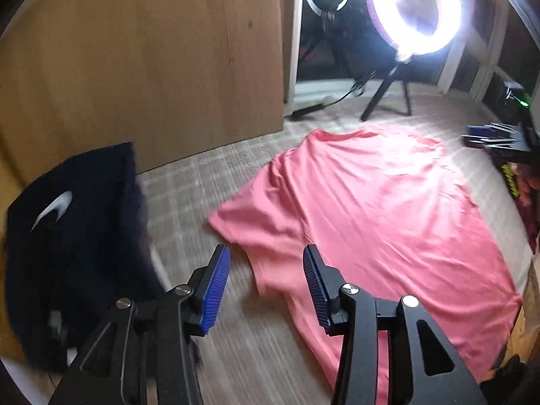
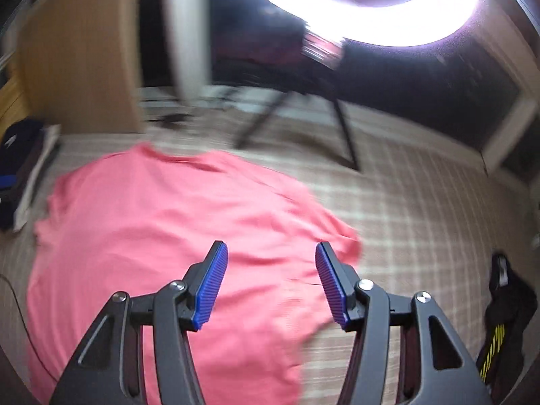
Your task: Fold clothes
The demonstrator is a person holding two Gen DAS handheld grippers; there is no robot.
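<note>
Pink shirt on plaid bedcover

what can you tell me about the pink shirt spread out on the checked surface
The pink fabric shirt lies spread flat on the beige checked cover, lightly wrinkled, unfolded as far as the blur shows. Its neckline end points toward the lit ring light on a tripod. Both views are motion-blurred. Neither open gripper, left or right, holds it; nothing lies on it.
</note>
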